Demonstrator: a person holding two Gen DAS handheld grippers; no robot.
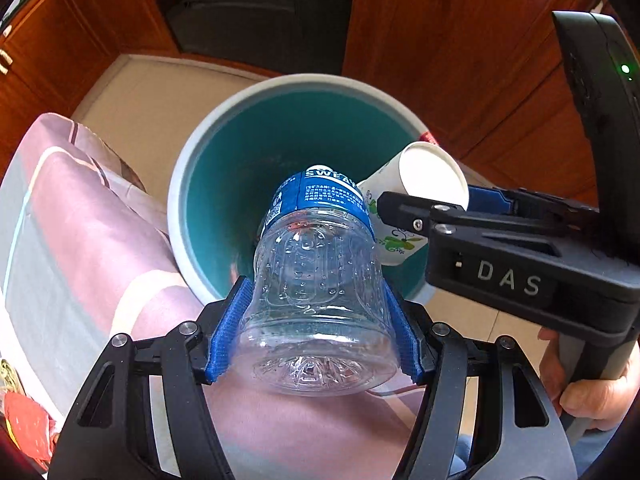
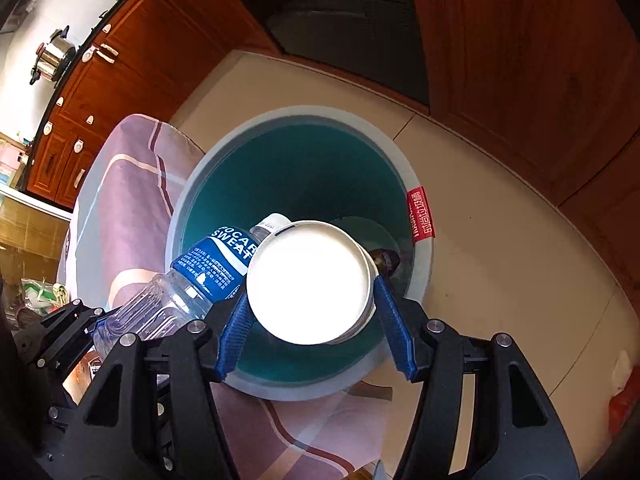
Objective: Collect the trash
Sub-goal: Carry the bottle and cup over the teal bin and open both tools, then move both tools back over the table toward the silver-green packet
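Note:
My left gripper (image 1: 316, 316) is shut on a clear plastic bottle (image 1: 316, 280) with a blue label, held neck down over the open mouth of a round bin (image 1: 188, 168) with a grey rim and teal inside. My right gripper (image 2: 314, 300) is shut on a white paper cup (image 2: 310, 280), held bottom toward me over the same bin (image 2: 304, 116). In the left wrist view the cup (image 1: 432, 172) and the right gripper (image 1: 404, 210) are to the right of the bottle. In the right wrist view the bottle (image 2: 200, 276) lies left of the cup, touching it.
The bin stands on a beige tiled floor (image 2: 500, 260) beside a surface draped in pink and grey cloth (image 1: 80, 220). Wooden cabinets (image 1: 460, 40) line the back and sides. A red tag (image 2: 422, 214) hangs on the bin's rim. Something dark lies at the bin's bottom (image 2: 386, 260).

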